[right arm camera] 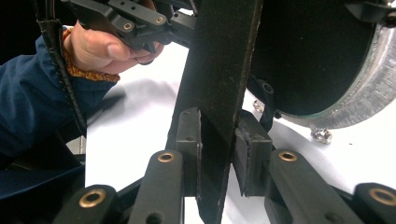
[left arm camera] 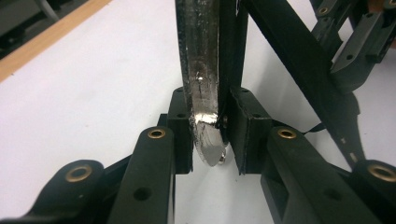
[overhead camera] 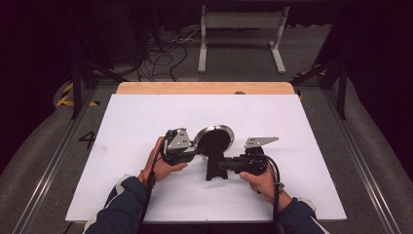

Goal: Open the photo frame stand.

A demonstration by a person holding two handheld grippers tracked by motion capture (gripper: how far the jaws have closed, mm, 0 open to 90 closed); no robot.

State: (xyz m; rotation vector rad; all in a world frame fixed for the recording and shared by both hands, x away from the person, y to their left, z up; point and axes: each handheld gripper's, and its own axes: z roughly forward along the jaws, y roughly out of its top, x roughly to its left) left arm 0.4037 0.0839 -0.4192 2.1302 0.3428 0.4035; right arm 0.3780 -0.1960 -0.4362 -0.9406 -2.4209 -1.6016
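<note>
A round mirror (overhead camera: pixel 214 139) with a silver rim (left arm camera: pixel 201 70) and a black back (right arm camera: pixel 317 51) stands tilted on its black stand (overhead camera: pixel 215 170) at the middle of the white table. My left gripper (overhead camera: pixel 197 152) comes in from the left. Its pads (left arm camera: pixel 182 130) press on the mirror's lower rim from both sides. My right gripper (overhead camera: pixel 223 165) reaches in from the right and is shut on the flat black stand leg (right arm camera: pixel 224 70). In the right gripper view, the left gripper (right arm camera: pixel 135 18) and its hand are at the top left.
The white table sheet (overhead camera: pixel 146 117) has a wooden strip (overhead camera: pixel 204 88) along its far edge. Beyond it, on the floor, are loose cables (overhead camera: pixel 165 53) and a white frame (overhead camera: pixel 241 34). A small shiny stud (right arm camera: pixel 321 135) sits under the mirror's rim.
</note>
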